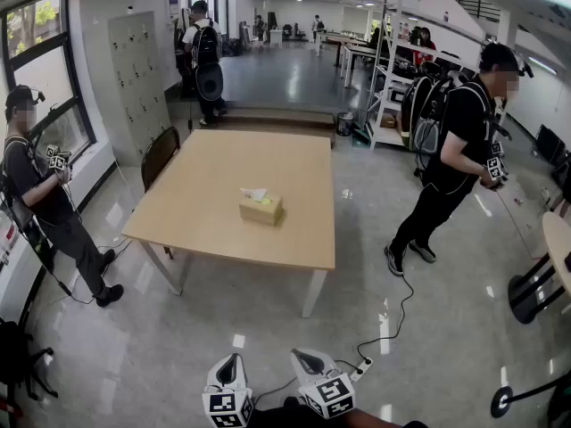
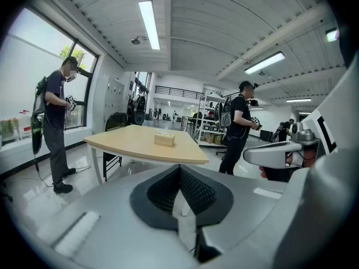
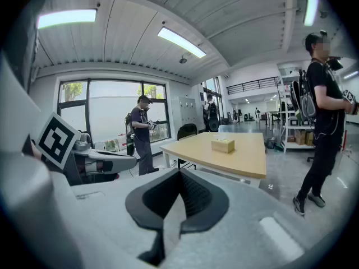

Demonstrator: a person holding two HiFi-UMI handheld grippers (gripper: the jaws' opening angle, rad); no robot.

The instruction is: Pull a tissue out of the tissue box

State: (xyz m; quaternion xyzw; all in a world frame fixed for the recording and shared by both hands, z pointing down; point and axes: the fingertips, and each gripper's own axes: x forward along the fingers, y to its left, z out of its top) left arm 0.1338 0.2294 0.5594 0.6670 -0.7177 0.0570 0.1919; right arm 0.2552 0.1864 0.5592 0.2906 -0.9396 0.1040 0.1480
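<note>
A tan tissue box (image 1: 260,209) with a white tissue sticking out of its top sits on a light wooden table (image 1: 205,194), well ahead of me. It also shows far off in the left gripper view as the box (image 2: 164,139) and in the right gripper view as the box (image 3: 222,145). My left gripper (image 1: 234,361) and right gripper (image 1: 303,357) hang side by side low at the picture's bottom edge, over the floor and far short of the table. Both point toward the table. The left gripper (image 2: 179,167) and right gripper (image 3: 179,171) have their jaws together, with nothing between them.
A dark chair (image 1: 159,154) stands at the table's far left corner. A person (image 1: 40,194) stands left of the table by the window, another person (image 1: 455,159) to its right, a third person (image 1: 205,52) farther back. A power strip (image 1: 361,364) with its cable lies on the floor near my right gripper.
</note>
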